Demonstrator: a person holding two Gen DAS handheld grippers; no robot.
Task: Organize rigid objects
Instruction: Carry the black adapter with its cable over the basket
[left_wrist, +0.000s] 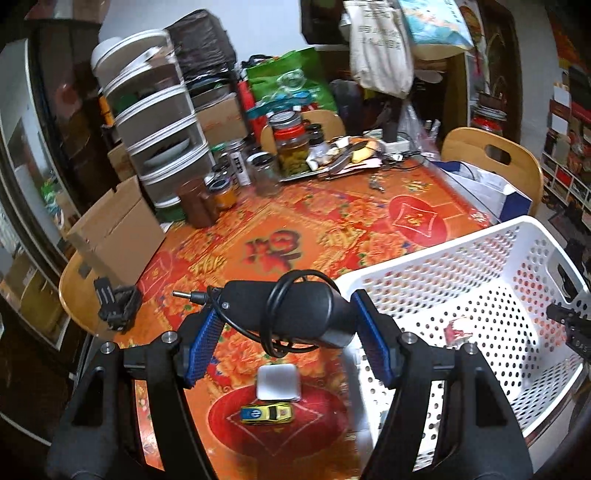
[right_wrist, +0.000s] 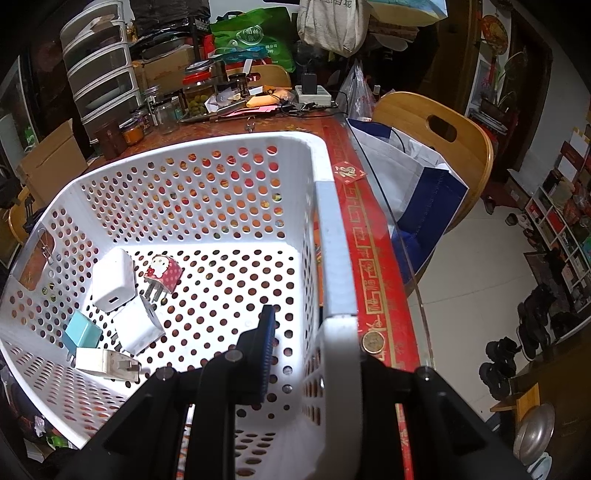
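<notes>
My left gripper (left_wrist: 286, 325) is shut on a black power adapter (left_wrist: 295, 310) with its cable coiled round it, held above the table just left of the white perforated basket (left_wrist: 480, 273). Below it on the red tablecloth lie a white square charger (left_wrist: 277, 382) and a yellow toy car (left_wrist: 266, 412). My right gripper (right_wrist: 314, 354) is shut on the basket's right rim (right_wrist: 338, 258), one finger inside and one outside. Inside the basket lie several chargers: two white cubes (right_wrist: 110, 280), a Hello Kitty plug (right_wrist: 162, 275), a light blue one (right_wrist: 83, 334) and a white flat one (right_wrist: 105, 363).
A black clip-like object (left_wrist: 116, 306) lies at the table's left edge by a cardboard box (left_wrist: 114, 229). Jars (left_wrist: 291, 147), a drawer tower (left_wrist: 155, 125) and clutter fill the far side. Wooden chairs (right_wrist: 436, 136) and a paper bag (right_wrist: 406, 177) stand to the right. A coin (right_wrist: 373, 341) lies beside the basket.
</notes>
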